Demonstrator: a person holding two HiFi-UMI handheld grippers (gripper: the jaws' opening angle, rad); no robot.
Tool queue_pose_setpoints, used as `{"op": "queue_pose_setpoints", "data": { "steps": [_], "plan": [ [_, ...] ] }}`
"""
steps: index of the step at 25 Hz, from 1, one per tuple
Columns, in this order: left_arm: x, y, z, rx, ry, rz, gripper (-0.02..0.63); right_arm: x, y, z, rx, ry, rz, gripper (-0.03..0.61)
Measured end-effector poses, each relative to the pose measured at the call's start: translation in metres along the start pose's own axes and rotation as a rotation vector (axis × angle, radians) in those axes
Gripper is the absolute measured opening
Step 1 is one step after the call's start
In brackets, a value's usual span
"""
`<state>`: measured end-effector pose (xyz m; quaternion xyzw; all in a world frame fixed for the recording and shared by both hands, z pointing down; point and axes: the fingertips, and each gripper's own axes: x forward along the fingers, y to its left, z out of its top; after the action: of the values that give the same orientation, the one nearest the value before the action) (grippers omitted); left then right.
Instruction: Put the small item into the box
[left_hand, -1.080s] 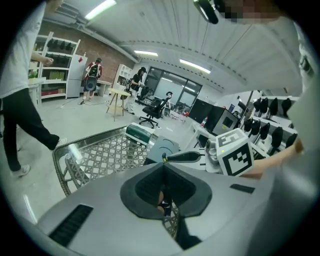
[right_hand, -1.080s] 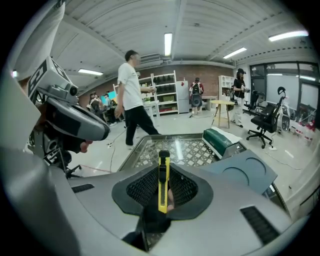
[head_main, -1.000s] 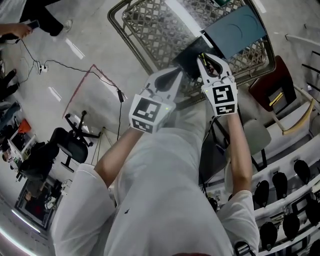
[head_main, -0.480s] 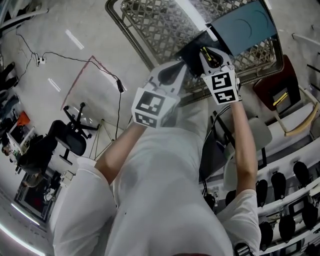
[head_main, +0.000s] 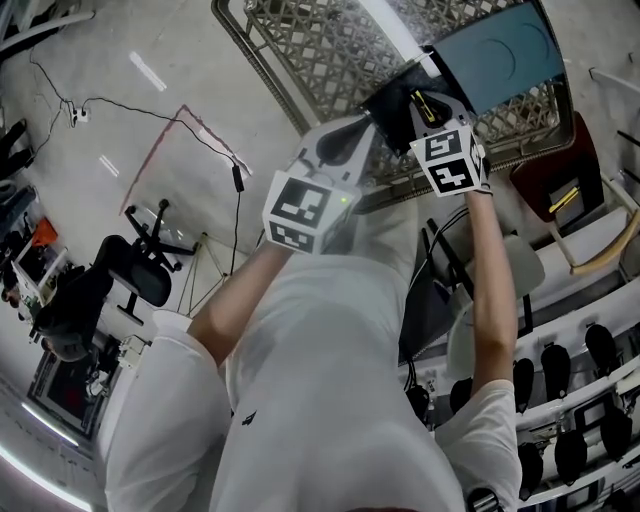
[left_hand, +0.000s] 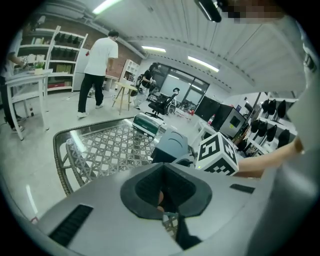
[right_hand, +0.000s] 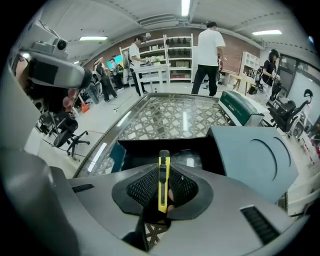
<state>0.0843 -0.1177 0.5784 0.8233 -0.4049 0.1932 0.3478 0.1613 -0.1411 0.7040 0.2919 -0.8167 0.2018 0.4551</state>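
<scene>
My right gripper (head_main: 424, 103) is shut on a yellow utility knife (head_main: 421, 104), which stands upright between its jaws (right_hand: 163, 180). It hangs over the open dark box (head_main: 392, 100), whose teal lid (head_main: 495, 58) is tilted back to the right. Through the right gripper view the box's black inside (right_hand: 150, 150) lies just beyond the knife tip, with the lid (right_hand: 252, 157) beside it. My left gripper (head_main: 362, 132) is at the box's near left corner, jaws together with nothing between them (left_hand: 164, 189). The box (left_hand: 171, 146) sits just ahead of it.
The box rests on a glass table with a woven lattice rim (head_main: 290, 55). A green case (right_hand: 241, 108) lies further along the table. A red-seated chair (head_main: 545, 170) stands at the right and an office chair (head_main: 135, 280) on the floor at left. Several people stand by shelves behind.
Both grippers have moved forward toward the box. The right one, still gripping the knife, has come over the box's opening.
</scene>
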Motion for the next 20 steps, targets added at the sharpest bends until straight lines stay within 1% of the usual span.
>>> {"op": "queue_pose_setpoints", "data": {
  "steps": [4, 7, 9, 15, 20],
  "plan": [
    [0.000, -0.001, -0.001, 0.000, 0.001, -0.007, 0.002, 0.003, 0.002, -0.010, -0.020, 0.057, -0.001, 0.055],
    [0.000, -0.001, -0.001, -0.001, 0.001, -0.008, 0.002, 0.006, 0.003, -0.017, -0.054, 0.111, 0.002, 0.055],
    [0.000, -0.002, -0.002, -0.003, 0.001, -0.008, 0.002, 0.007, 0.004, -0.018, -0.068, 0.129, 0.006, 0.055],
    [0.000, 0.000, -0.004, -0.002, 0.002, -0.008, 0.002, 0.009, 0.004, -0.018, -0.068, 0.142, 0.016, 0.055],
    [-0.003, -0.002, -0.002, 0.004, -0.006, -0.009, 0.002, 0.003, 0.007, -0.015, -0.030, 0.114, 0.026, 0.055]
  ]
}}
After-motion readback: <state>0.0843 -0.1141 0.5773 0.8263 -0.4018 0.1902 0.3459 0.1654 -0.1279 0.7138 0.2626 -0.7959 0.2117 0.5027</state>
